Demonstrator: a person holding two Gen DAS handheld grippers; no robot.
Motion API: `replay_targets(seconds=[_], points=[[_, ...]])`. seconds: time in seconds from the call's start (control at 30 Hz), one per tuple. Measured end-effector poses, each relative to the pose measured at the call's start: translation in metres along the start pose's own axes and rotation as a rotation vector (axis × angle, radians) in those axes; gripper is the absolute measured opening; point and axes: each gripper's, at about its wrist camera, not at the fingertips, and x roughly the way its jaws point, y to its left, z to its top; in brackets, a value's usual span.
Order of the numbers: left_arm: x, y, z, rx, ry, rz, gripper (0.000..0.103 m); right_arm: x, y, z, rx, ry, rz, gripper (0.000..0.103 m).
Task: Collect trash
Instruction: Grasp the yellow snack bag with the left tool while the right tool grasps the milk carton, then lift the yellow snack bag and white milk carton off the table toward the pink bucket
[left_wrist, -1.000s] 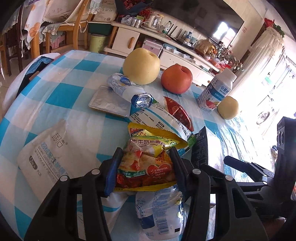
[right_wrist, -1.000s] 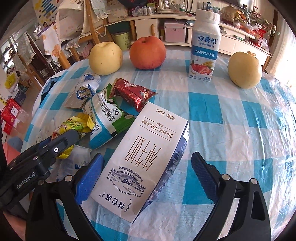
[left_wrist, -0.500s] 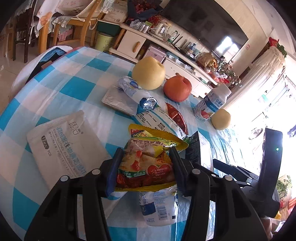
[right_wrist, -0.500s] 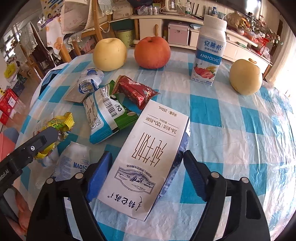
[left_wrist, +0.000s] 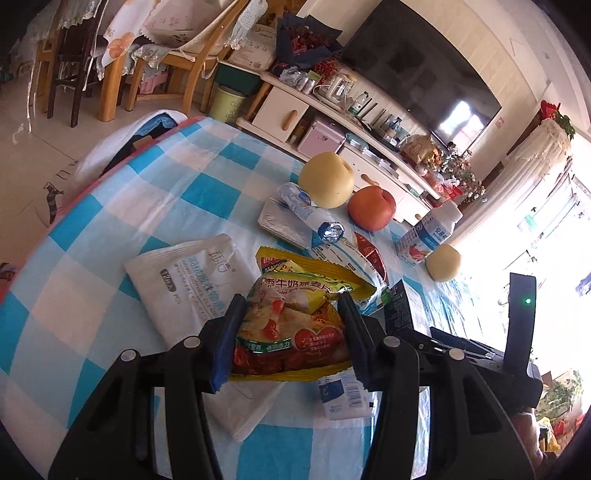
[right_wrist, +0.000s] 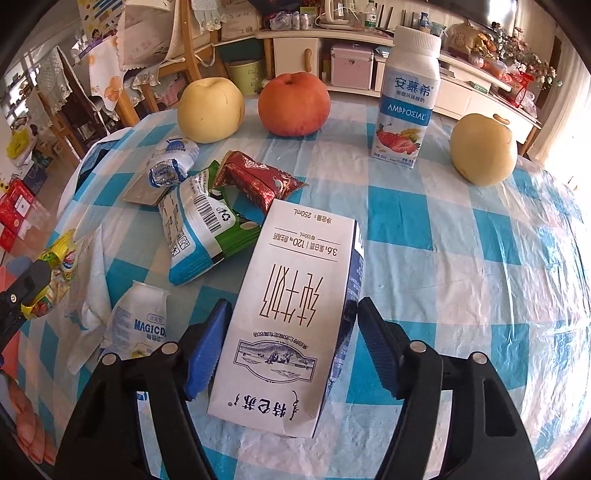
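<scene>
Lying flat, milk carton (right_wrist: 295, 317) (long axis along right tool (right_wrist: 291, 347)), top nearest camera.

Words and numbers you can read on the packs

The tall white plastic drink bottle with a blue label and fruit picture (right_wrist: 406, 96) says "AMBROSIAL" under three big Chinese signs. The flat white paper milk carton lying on the table (right_wrist: 291, 314) has big brown Chinese writing, upside down from here, and small print with "250mL", "120" and "3.6". The small crushed white cup with a blue band (right_wrist: 138, 321) says "MAGICDA", cut off at the edge. The round foil lid on the squashed white and blue cup (right_wrist: 164, 173) says "MAGIC". The flat white soft wipes pouch (left_wrist: 188, 284) has Chinese signs and small English, with "HOME CLOTHES" half clear.
</scene>
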Motion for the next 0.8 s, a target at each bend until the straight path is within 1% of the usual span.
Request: replay_targets(seconds=[0.1, 0.2, 0.27, 0.3, 0.33, 0.4, 0.47, 0.57, 0.6, 0.63, 0.7, 0.73, 0.8], points=[[-0.014, 0.015, -0.003, -0.018, -0.018, 0.022, 0.053, -0.003, -0.002, -0.001, 0.016, -0.007, -0.006, 0.064], [-0.028, 0.029, -0.006, -0.069, -0.035, 0.017, 0.053, -0.01, -0.001, -0.001, 0.014, -0.029, -0.014, 0.058], [-0.037, 0.035, -0.006, -0.085, -0.053, 0.014, 0.053, -0.015, -0.002, -0.001, 0.017, -0.038, -0.012, 0.054], [-0.04, 0.036, -0.006, -0.082, -0.058, 0.015, 0.053, -0.018, -0.003, -0.001, 0.018, -0.049, 0.003, 0.037], [-0.042, 0.037, -0.006, -0.078, -0.061, 0.017, 0.053, -0.023, -0.002, 0.0, 0.019, -0.063, 0.005, 0.028], [-0.046, 0.039, -0.006, -0.072, -0.07, 0.026, 0.053, -0.031, 0.001, 0.001, 0.01, -0.087, -0.01, 0.017], [-0.048, 0.041, -0.007, -0.073, -0.068, 0.029, 0.053, -0.03, 0.0, 0.0, 0.007, -0.082, -0.025, 0.017], [-0.048, 0.043, -0.007, -0.082, -0.054, 0.016, 0.053, -0.03, -0.003, 0.0, 0.028, -0.095, -0.051, 0.019], [-0.049, 0.043, -0.007, -0.081, -0.055, 0.013, 0.053, -0.027, -0.006, 0.001, 0.036, -0.088, -0.06, 0.03], [-0.05, 0.044, -0.007, -0.079, -0.059, 0.015, 0.053, -0.024, -0.009, 0.001, 0.048, -0.078, -0.066, 0.053], [-0.051, 0.044, -0.006, -0.077, -0.066, 0.023, 0.051, -0.019, -0.015, 0.001, 0.077, -0.071, -0.077, 0.075], [-0.052, 0.045, -0.005, -0.083, -0.071, 0.014, 0.045, -0.016, -0.017, 0.001, 0.084, -0.065, -0.077, 0.075], [-0.053, 0.046, -0.005, -0.086, -0.074, 0.009, 0.045, -0.009, -0.019, 0.001, 0.09, -0.041, -0.078, 0.075]])
